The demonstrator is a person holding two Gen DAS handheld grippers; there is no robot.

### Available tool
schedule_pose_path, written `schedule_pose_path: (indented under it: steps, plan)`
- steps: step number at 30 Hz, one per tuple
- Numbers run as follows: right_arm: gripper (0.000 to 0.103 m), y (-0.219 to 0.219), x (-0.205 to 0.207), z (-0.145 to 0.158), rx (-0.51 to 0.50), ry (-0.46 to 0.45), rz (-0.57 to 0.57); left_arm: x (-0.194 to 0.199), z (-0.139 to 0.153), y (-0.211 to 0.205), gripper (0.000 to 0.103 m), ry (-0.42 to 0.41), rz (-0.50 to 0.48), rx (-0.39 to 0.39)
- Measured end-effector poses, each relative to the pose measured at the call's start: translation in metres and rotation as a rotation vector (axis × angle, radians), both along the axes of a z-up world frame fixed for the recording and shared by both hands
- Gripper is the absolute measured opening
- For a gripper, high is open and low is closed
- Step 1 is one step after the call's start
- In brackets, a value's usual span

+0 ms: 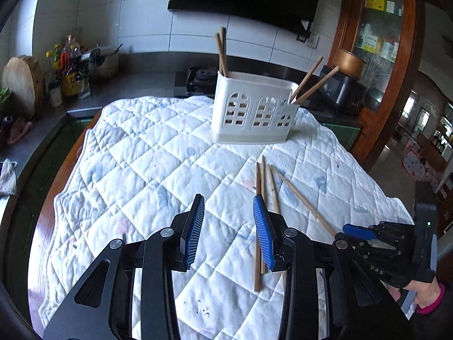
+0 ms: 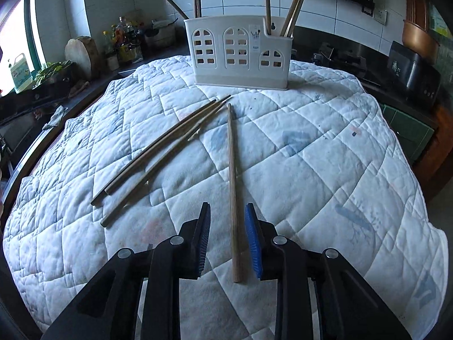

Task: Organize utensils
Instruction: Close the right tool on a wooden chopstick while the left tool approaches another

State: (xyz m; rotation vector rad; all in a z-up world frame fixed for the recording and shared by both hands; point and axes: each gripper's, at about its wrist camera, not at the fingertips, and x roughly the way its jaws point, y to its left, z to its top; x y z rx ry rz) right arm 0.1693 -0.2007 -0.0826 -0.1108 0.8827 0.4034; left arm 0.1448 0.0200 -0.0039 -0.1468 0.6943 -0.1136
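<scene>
A white quilted cloth (image 2: 311,170) covers the desk, and toward its far side stands a white utensil holder (image 2: 240,53) with arched cut-outs, several wooden chopsticks (image 2: 294,5) already upright in its compartments. Nearer, three loose chopsticks (image 2: 158,158) lie in a slanted bunch on the cloth, with a single chopstick (image 2: 233,187) well apart to their right. The right tool (image 2: 228,238) sits low with that single chopstick between its narrowly parted blue pads (image 2: 253,243), not pressed, while the left tool (image 1: 228,229) stands moderately apart, empty, beside the bunch.
</scene>
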Motion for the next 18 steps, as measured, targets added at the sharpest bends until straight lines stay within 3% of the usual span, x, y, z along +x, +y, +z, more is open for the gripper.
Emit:
schedule_pose_path:
  steps: [6, 18]
  plan:
    - [0.016, -0.001, 0.001, -0.01, -0.017, 0.023, -0.012, 0.0, -0.034, -0.007, 0.034, 0.081, -0.026, -0.018]
    - [0.007, -0.002, -0.004, -0.013, -0.033, 0.013, -0.026, 0.018, -0.064, -0.03, 0.034, 0.157, -0.043, -0.032]
